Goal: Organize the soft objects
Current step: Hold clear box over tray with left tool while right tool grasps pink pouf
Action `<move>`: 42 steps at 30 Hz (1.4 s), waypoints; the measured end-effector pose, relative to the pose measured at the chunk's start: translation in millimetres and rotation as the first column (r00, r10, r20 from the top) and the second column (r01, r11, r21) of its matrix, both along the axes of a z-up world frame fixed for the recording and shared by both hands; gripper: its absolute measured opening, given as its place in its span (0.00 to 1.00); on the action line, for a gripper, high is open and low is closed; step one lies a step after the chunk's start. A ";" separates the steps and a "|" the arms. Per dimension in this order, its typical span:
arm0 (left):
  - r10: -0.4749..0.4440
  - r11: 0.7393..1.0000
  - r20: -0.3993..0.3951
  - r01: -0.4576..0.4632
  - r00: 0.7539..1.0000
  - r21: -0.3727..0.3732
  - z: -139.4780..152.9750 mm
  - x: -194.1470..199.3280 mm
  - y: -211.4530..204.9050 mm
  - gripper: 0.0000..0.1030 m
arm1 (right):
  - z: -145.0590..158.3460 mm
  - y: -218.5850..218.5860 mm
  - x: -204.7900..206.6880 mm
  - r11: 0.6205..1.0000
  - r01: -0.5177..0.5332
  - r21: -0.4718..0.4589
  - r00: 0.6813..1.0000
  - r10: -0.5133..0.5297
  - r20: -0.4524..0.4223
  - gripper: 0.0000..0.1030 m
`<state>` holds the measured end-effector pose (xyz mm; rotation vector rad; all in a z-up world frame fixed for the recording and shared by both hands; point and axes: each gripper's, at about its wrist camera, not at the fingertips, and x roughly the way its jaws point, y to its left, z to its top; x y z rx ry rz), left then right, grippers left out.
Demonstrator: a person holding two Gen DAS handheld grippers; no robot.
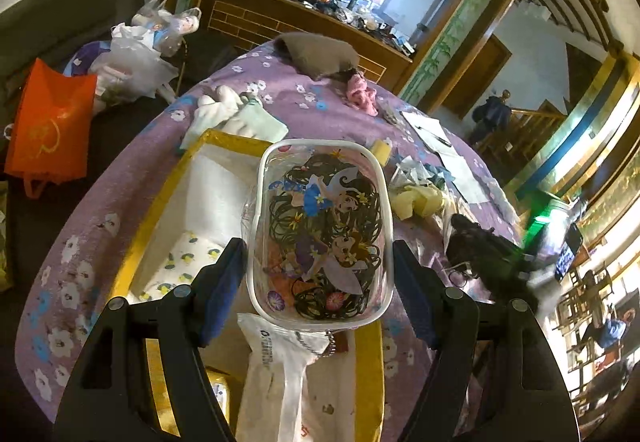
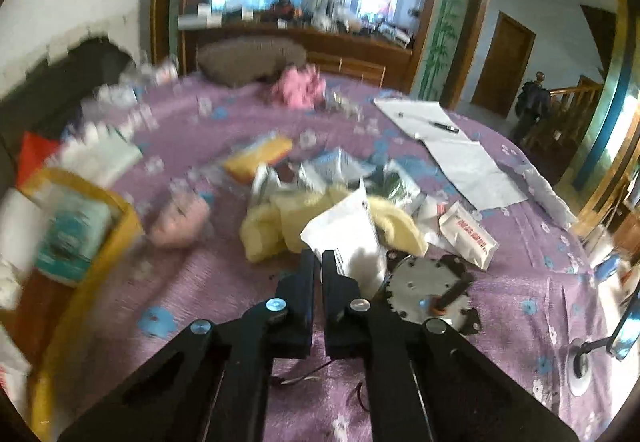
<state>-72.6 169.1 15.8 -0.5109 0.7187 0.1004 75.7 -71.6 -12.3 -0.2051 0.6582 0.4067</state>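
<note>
Lying lengthwise between fingers (image 1: 230, 282), cartoon pouch (image 1: 320, 230)

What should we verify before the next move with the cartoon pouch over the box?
1. Grip: left gripper jaws sit against both sides of the pouch: ok.
2. Pouch above the yellow box: ok.
3. Free space below the pouch: a white bag lies in the box: cannot tell.
4. Right gripper free: jaws shut, nothing between them: ok.
5. Right wrist view sharp enough to pick the yellow cloth: blurred: not ok.
</note>
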 end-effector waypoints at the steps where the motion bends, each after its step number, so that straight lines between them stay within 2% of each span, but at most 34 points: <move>1: 0.003 1.000 -0.002 -0.003 1.000 0.000 0.7 -0.3 1.6 0.71 | 7.9 -2.4 -3.5 0.998 -0.030 0.048 0.999 0.031 -0.011 0.00; 3: 0.012 1.000 -0.004 -0.012 1.000 0.006 3.4 -2.0 5.4 0.71 | 22.2 -3.5 -15.3 0.987 -0.101 0.125 0.994 0.104 -0.017 0.00; 5: 0.028 0.999 -0.010 -0.028 1.000 0.028 7.9 -2.6 11.0 0.71 | 35.1 -1.8 -26.9 0.958 -0.180 0.222 0.980 0.194 -0.039 0.00; 6: 0.044 0.998 -0.013 -0.044 0.999 0.046 11.0 -3.1 15.3 0.71 | 41.4 0.1 -33.1 0.929 -0.230 0.289 0.965 0.257 -0.058 0.00; 8: 0.065 0.995 -0.019 -0.063 0.998 0.073 15.0 -2.0 24.7 0.71 | 47.9 8.4 -42.5 0.887 -0.288 0.361 0.939 0.336 -0.075 0.00; 10: 0.082 0.993 -0.027 -0.080 0.996 0.092 16.0 1.7 35.1 0.71 | 51.1 20.1 -51.6 0.829 -0.348 0.439 0.900 0.427 -0.093 0.00; 13: 0.096 0.991 -0.041 -0.092 0.995 0.097 13.2 5.7 48.0 0.71 | 50.3 40.6 -58.7 0.767 -0.401 0.501 0.848 0.517 -0.114 0.00; 18: 0.093 0.991 -0.074 -0.085 0.993 0.099 3.6 6.8 50.0 0.71 | 38.0 53.5 -63.8 0.789 -0.418 0.451 0.856 0.508 -0.096 0.01; 21: 0.068 0.994 -0.081 -0.061 0.994 0.086 -1.9 9.8 43.3 0.71 | 20.4 41.8 -51.0 0.838 -0.379 0.393 0.879 0.459 -0.131 0.02; 23: 0.055 0.995 -0.085 -0.047 0.995 0.085 -5.1 13.3 37.5 0.71 | 8.5 32.3 -36.0 0.878 -0.339 0.337 0.891 0.415 -0.186 0.14; 25: 0.045 0.996 -0.091 -0.038 0.995 0.078 -7.9 16.0 32.8 0.71 | -2.3 24.0 -20.1 0.905 -0.291 0.309 0.906 0.364 -0.214 0.54; 26: 0.037 0.997 -0.087 -0.031 0.996 0.071 -8.5 17.2 31.0 0.71 | -7.0 22.7 -13.5 0.912 -0.281 0.299 0.909 0.353 -0.221 0.61; 27: 0.029 0.997 -0.087 -0.024 0.996 0.068 -9.3 18.3 27.3 0.71 | -11.3 24.2 -7.0 0.920 -0.274 0.278 0.911 0.341 -0.231 0.63; 30: 0.014 0.998 -0.089 -0.008 0.996 0.064 -10.8 20.0 21.8 0.71 | -20.7 37.3 14.4 0.923 -0.275 0.269 0.887 0.351 -0.299 0.63; 37: -0.007 0.998 -0.084 0.012 0.996 0.061 -7.8 20.1 17.0 0.71 | -20.7 74.5 58.6 0.957 -0.204 0.208 0.920 0.260 -0.292 0.63; 39: -0.012 0.998 -0.085 0.018 0.996 0.062 -8.3 20.9 16.8 0.71 | -24.6 78.9 69.9 0.963 -0.180 0.198 0.918 0.237 -0.318 0.62; 42: -0.015 0.998 -0.086 0.020 0.996 0.056 -9.6 20.7 18.3 0.71 | -33.1 80.7 76.5 0.972 -0.161 0.171 0.913 0.213 -0.349 0.54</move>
